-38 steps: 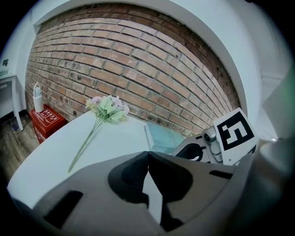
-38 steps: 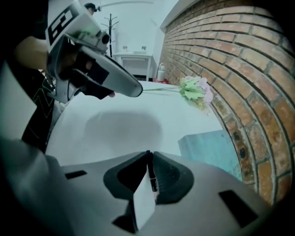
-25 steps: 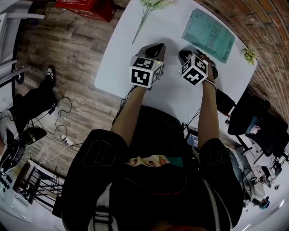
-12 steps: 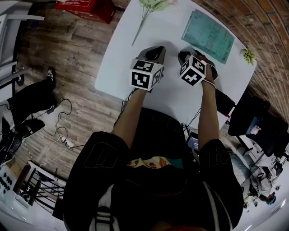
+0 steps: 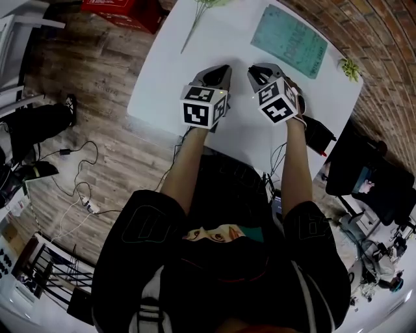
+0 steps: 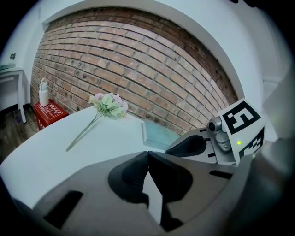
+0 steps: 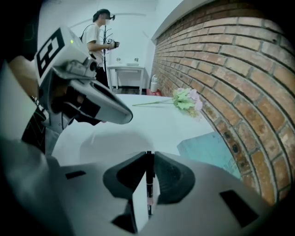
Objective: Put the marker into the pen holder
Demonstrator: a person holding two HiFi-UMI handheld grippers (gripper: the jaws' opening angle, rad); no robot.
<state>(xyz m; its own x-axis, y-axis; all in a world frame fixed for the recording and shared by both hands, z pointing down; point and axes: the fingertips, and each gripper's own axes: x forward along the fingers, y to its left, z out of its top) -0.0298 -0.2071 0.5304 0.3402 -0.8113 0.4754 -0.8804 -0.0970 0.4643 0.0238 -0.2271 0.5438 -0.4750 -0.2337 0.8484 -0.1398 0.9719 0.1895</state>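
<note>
Head view, left gripper (image 5: pixel 223 70): over the white tabletop (image 5: pixel 169 78), towards its near edge, jaws pointing away from the person.
Head view, right gripper (image 5: pixel 255 71): just beside the left one, apart from it, at about the same height.
Head view, other items: green booklet (image 5: pixel 289 40) on the far side; flower sprig (image 5: pixel 195 19) at the far left corner.
Head view, pen holder: not identified with certainty. A dark item (image 5: pixel 318 132) at the tabletop's right edge, by the right wrist, might be it; too unclear to say.

Left gripper view, jaws: closed tip to tip, nothing between them.
Left gripper view, ahead: bare tabletop, then the flower sprig and booklet, with a brick wall (image 6: pixel 138 64) behind.

Right gripper view, jaws: pressed together on the marker (image 7: pixel 148 193), a thin dark stick lying lengthwise in the gap, its far end about level with the tips.
Right gripper view, background: a person (image 7: pixel 99 37) standing at the far end of the room.

Location, marker: off the tabletop, carried in the right gripper.

Handling, marker: judged light and stiff, not fragile. The smooth round barrel is likely to slide or swivel between flat pads.
Hold, marker: the lengthwise grip along the barrel looks steady for carrying. For the drop, it probably needs tipping end-down over the holder's mouth before release.
</note>
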